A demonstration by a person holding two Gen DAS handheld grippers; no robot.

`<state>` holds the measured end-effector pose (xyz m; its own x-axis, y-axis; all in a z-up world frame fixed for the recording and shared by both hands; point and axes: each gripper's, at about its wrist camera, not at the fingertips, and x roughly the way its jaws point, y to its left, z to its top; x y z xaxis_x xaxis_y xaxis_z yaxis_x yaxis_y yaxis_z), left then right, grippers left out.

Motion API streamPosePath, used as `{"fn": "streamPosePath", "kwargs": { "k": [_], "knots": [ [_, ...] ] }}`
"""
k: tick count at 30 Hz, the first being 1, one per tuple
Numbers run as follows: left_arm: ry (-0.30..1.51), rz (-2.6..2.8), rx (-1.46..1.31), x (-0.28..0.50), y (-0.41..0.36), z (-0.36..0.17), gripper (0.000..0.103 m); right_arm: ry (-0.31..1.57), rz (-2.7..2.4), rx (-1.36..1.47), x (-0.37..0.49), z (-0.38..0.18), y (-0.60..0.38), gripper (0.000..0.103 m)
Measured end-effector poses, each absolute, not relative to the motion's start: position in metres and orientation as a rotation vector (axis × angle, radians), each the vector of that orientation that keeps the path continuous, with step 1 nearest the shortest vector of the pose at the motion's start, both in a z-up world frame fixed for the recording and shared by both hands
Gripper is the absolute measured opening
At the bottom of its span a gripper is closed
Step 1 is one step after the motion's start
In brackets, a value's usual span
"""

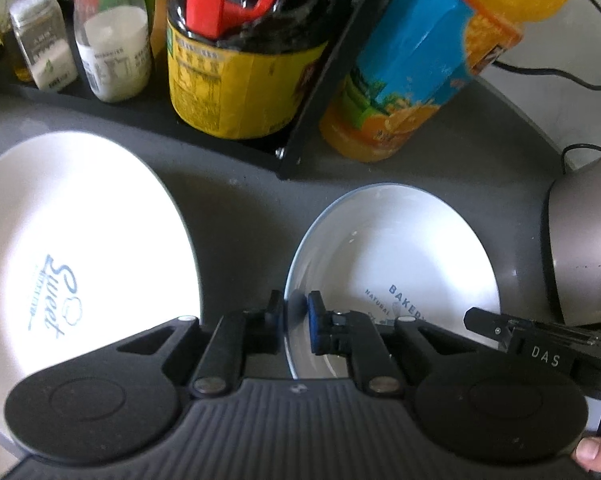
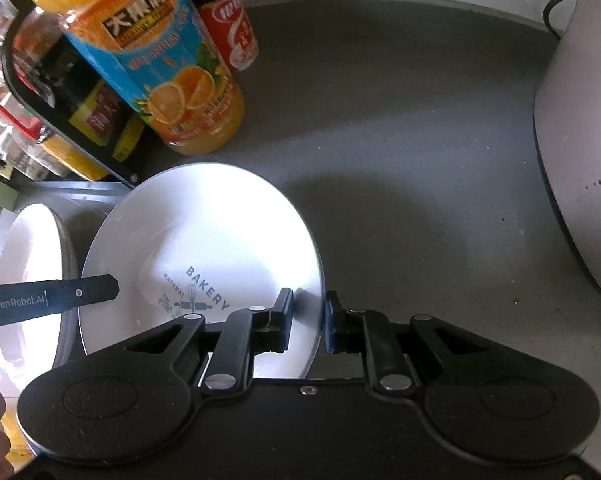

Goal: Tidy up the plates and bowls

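A white bowl [image 1: 392, 256] printed "BAKERY" sits on the grey counter [image 1: 240, 208]. My left gripper [image 1: 296, 308] is shut on its left rim, one finger outside the wall and the blue pad inside. In the right wrist view the same bowl [image 2: 204, 240] has my right gripper [image 2: 308, 316] shut on its right rim. One finger [image 1: 484, 320] of the right gripper shows at the bowl's far side. A white plate [image 1: 60, 240] printed "Sweet" lies flat to the left of the bowl, apart from it; the right wrist view shows this plate [image 2: 32, 260] at the left edge.
Behind the dishes stands a black rack [image 1: 312, 120] with a dark sauce bottle [image 1: 236, 72] and spice jars [image 1: 112, 48]. An orange juice bottle [image 2: 160, 80] and a red can [image 2: 232, 32] stand beside it. A grey appliance [image 2: 580, 160] with cables stands at the right.
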<state>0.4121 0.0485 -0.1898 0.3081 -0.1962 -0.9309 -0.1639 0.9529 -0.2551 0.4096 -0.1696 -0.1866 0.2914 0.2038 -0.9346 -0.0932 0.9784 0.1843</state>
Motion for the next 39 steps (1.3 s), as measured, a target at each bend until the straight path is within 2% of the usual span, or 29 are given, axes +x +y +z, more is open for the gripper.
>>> {"fn": "streamPosePath", "kwargs": {
  "k": [20,39],
  "knots": [
    [1.214,0.014,-0.371,0.389,0.098,-0.147,0.011,1.215,0.310,0.107,0.391,-0.158,-0.130,0.015],
    [1.203,0.148,-0.459,0.362,0.184,-0.150,0.011,1.214,0.440,0.041,0.388,-0.151,-0.048,0.013]
  ]
}}
